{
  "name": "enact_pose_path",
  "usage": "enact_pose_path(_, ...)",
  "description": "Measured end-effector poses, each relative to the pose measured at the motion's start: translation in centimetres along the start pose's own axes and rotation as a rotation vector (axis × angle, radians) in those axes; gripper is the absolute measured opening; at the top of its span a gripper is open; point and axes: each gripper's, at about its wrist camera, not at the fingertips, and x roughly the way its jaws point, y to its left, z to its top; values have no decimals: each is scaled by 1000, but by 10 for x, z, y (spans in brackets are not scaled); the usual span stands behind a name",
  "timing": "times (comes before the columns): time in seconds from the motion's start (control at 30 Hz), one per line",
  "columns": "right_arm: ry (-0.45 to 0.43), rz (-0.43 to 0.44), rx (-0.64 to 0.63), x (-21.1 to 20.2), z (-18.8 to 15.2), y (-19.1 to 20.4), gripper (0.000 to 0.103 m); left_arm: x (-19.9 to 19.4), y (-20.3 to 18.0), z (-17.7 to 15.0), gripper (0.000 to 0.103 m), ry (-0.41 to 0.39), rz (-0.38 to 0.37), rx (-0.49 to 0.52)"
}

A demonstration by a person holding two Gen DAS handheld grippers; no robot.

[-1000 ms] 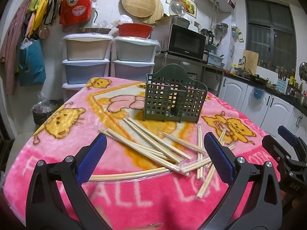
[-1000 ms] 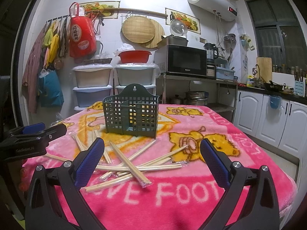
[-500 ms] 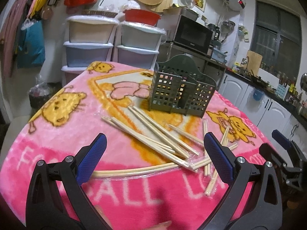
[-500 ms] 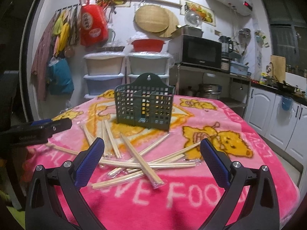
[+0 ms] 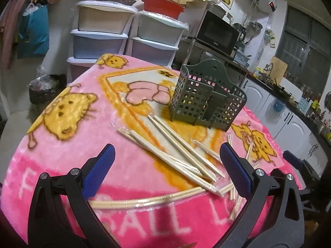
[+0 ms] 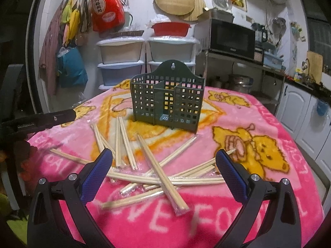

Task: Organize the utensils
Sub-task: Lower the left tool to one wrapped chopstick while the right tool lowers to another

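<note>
Several wrapped pairs of wooden chopsticks lie scattered and crossed on a pink cartoon blanket. Behind them stands a dark green perforated utensil holder, upright, with its compartments showing no utensils. My left gripper is open above the near side of the pile, nothing between its blue pads. My right gripper is also open, hovering over the crossed chopsticks. The left gripper's black arm shows at the left of the right wrist view.
Stacked plastic drawer bins and a red basin stand behind the table. A microwave sits on a shelf to the right, with white cabinets along the right wall. Bags hang on the left wall.
Both grippers have moved forward and tipped down toward the chopstick pile, so the holder and chopsticks look closer. Both stayed open. No chopstick has shifted.
</note>
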Motion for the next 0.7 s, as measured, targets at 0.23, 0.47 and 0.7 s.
enact_pose_path(0.23, 80, 34, -2, 28, 13, -5, 97, 27, 14, 21, 93, 80, -18, -9)
enact_pose_path(0.47, 145, 70, -52, 54, 25, -3, 87, 57, 21, 32, 87, 172, -46, 21)
enact_pose_path(0.7, 275, 98, -169, 89, 33, 9, 72, 79, 32, 44, 69, 239, -33, 34)
